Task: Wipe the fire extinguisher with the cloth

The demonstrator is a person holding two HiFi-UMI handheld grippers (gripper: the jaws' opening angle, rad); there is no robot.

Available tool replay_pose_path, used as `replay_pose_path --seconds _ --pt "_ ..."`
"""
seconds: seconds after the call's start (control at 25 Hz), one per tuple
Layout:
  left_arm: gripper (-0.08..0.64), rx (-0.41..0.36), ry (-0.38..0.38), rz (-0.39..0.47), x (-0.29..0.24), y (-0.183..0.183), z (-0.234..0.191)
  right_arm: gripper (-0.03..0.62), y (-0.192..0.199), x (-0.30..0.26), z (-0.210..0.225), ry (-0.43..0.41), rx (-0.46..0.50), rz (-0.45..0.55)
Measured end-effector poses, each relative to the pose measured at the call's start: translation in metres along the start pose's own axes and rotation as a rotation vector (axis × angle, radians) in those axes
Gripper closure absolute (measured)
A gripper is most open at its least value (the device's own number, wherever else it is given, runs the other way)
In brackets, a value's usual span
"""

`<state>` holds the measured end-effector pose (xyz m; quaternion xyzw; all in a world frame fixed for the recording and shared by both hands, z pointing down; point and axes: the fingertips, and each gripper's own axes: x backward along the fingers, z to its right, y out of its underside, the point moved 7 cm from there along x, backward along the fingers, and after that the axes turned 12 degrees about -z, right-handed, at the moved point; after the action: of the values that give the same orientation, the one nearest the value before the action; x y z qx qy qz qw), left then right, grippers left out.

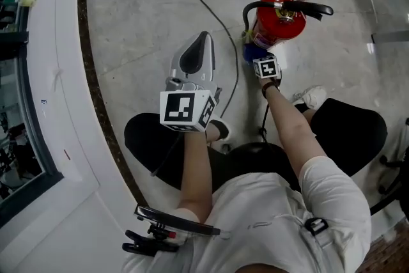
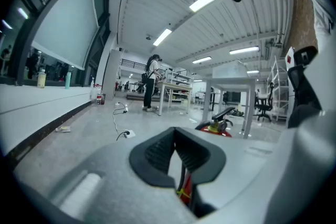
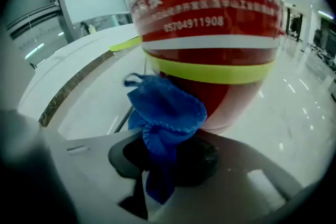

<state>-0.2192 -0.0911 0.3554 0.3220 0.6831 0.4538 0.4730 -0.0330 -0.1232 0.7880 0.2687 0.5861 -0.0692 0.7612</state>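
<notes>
Two grippers show: the right gripper (image 3: pixel 165 144) is clamped on the blue cloth (image 3: pixel 167 107), pressing it to the lower body of the red fire extinguisher (image 3: pixel 210 60) — its top cut off here — which stands on the floor (image 1: pixel 147 16), while the left gripper (image 2: pixel 176 139), jaws together and empty, hangs off to its left.
</notes>
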Motion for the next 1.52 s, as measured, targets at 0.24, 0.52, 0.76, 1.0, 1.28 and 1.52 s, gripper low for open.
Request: replay_pose_path --seconds 0.24,0.52,0.76,1.0,1.28,1.52 --pt "0.561 -0.005 0.009 0.034 0.003 -0.014 0.007 0.485 0.004 0.022 0.009 -0.028 0.006 -0.069" --pt "0.561 0.008 0.033 0.095 0.009 -0.030 0.023 0.482 -0.003 0.157 -0.015 -0.236 -0.183 0.392" --pt "0.561 0.012 0.067 0.130 0.012 -0.039 0.042 0.479 -0.048 0.322 -0.054 -0.310 -0.031 0.770" --pt "0.561 0.005 0.096 0.133 0.013 -0.041 0.061 0.476 -0.110 0.384 -0.048 -0.247 0.033 0.907" --pt "0.561 0.011 0.075 0.112 0.013 -0.035 0.050 0.476 -0.072 0.328 -0.036 -0.258 0.022 1.094" --pt "0.561 0.008 0.060 0.050 0.002 -0.020 0.041 0.474 -0.017 0.153 -0.007 -0.187 -0.136 0.504"
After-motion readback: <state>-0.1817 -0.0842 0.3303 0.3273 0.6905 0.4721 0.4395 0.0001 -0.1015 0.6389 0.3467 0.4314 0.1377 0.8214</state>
